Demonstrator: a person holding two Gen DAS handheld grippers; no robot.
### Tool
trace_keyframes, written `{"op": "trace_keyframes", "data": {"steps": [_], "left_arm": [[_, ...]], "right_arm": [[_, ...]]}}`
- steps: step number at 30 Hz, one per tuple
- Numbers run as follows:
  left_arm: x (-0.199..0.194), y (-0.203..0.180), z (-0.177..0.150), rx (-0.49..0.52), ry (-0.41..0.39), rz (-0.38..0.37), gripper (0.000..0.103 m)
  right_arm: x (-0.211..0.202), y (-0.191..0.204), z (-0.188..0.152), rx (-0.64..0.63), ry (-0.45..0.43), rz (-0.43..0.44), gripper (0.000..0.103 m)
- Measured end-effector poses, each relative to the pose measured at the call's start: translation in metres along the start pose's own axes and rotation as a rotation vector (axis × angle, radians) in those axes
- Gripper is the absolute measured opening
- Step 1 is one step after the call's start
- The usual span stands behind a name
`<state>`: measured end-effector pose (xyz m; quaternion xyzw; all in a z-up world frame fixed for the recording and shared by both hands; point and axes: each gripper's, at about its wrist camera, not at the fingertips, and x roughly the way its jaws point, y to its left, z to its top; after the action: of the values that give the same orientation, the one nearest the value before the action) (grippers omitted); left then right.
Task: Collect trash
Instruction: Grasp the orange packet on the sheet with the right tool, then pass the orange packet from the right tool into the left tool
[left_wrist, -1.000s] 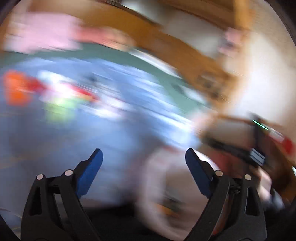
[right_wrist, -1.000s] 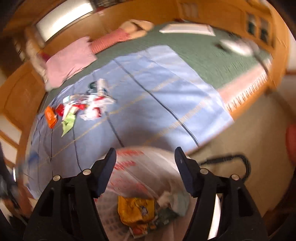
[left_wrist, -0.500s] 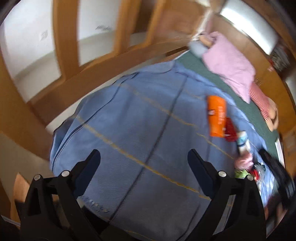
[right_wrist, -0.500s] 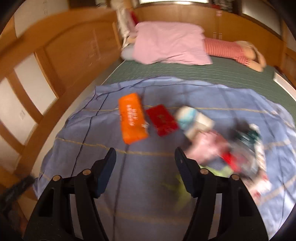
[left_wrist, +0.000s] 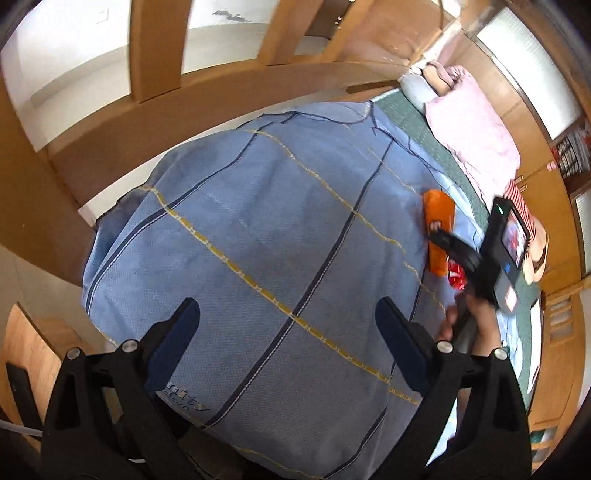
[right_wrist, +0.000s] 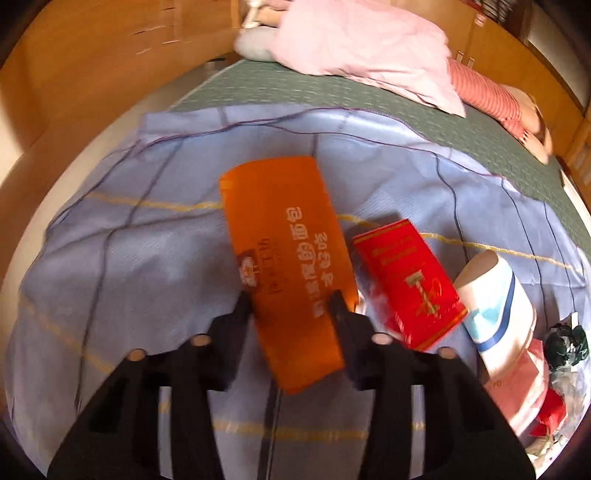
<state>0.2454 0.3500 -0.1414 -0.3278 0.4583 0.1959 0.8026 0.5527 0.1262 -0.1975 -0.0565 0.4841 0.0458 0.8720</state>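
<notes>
An orange snack packet (right_wrist: 284, 236) lies on the blue checked blanket (right_wrist: 122, 266). My right gripper (right_wrist: 291, 302) straddles the packet's near end, its jaws narrowed against both sides of it. A red box (right_wrist: 406, 280) and a white and blue paper cup (right_wrist: 495, 306) lie just right of the packet, with more wrappers (right_wrist: 543, 398) at the far right. In the left wrist view my left gripper (left_wrist: 288, 325) is open and empty above bare blanket (left_wrist: 258, 229). The right gripper and the hand holding it (left_wrist: 476, 266) show there over the orange packet (left_wrist: 437, 218).
A pink pillow (right_wrist: 369, 48) and a striped soft toy (right_wrist: 491, 96) lie on the green bedspread (right_wrist: 424, 122) behind the blanket. A wooden bed frame (left_wrist: 110, 129) and wall panels run along the blanket's left edge.
Both grippers swung away from the trash bag to the blanket. My right gripper moved in on the orange packet and its jaws narrowed around it. My left gripper stayed open.
</notes>
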Motion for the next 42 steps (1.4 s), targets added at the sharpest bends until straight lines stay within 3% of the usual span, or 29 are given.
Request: {"op": "trace_keyframes", "data": {"steps": [1,3,6,8,9,10,12,14,23,24,25,26,31,34,37,42], "left_arm": [[-0.001,0.001,0.000,-0.009,-0.003,0.001,0.095],[-0.002,0.000,0.000,-0.009,-0.005,0.001,0.095],[-0.001,0.000,-0.002,-0.010,-0.007,0.016,0.095],[0.000,0.000,-0.004,-0.021,-0.004,0.020,0.095],[0.000,0.000,-0.005,-0.025,-0.001,0.018,0.095],[0.001,-0.001,-0.006,-0.023,0.002,0.015,0.095],[0.002,-0.003,-0.008,-0.011,0.005,0.015,0.096],[0.003,-0.004,-0.009,-0.004,0.013,0.011,0.096],[0.009,-0.005,-0.008,-0.002,0.039,0.003,0.096],[0.010,-0.004,-0.007,-0.003,0.037,0.009,0.096],[0.011,-0.003,-0.005,-0.009,0.038,0.018,0.096],[0.011,-0.001,-0.004,-0.020,0.040,0.021,0.096],[0.012,0.002,-0.003,-0.039,0.031,0.029,0.096],[0.013,0.004,-0.002,-0.049,0.037,0.032,0.096],[0.014,0.011,0.000,-0.092,0.040,0.028,0.096],[0.011,0.014,0.002,-0.105,0.027,0.026,0.096]], "right_arm": [[-0.007,0.002,-0.007,-0.016,0.008,0.029,0.017],[-0.017,0.002,-0.020,-0.022,0.038,0.092,0.005],[-0.025,-0.005,-0.048,0.022,0.162,0.229,0.005],[-0.039,-0.006,-0.057,-0.012,0.139,0.228,0.005],[-0.044,-0.006,-0.057,-0.034,0.113,0.196,0.015],[-0.051,-0.006,-0.053,-0.059,0.081,0.149,0.040],[-0.056,-0.007,-0.042,-0.067,0.028,0.096,0.073],[-0.054,-0.008,-0.028,-0.067,-0.020,0.070,0.074],[0.021,0.000,0.011,-0.122,0.057,-0.065,0.075],[0.027,-0.002,0.011,-0.117,0.060,-0.062,0.073],[0.031,-0.003,0.009,-0.109,0.066,-0.050,0.061],[0.031,-0.004,0.006,-0.101,0.059,-0.033,0.056],[0.007,0.001,-0.006,-0.145,0.007,0.000,0.038],[-0.020,-0.002,-0.023,-0.141,0.029,0.063,0.029],[-0.054,-0.005,-0.054,-0.127,0.067,0.153,0.026],[-0.109,0.000,-0.115,-0.077,0.134,0.198,0.026]]}}
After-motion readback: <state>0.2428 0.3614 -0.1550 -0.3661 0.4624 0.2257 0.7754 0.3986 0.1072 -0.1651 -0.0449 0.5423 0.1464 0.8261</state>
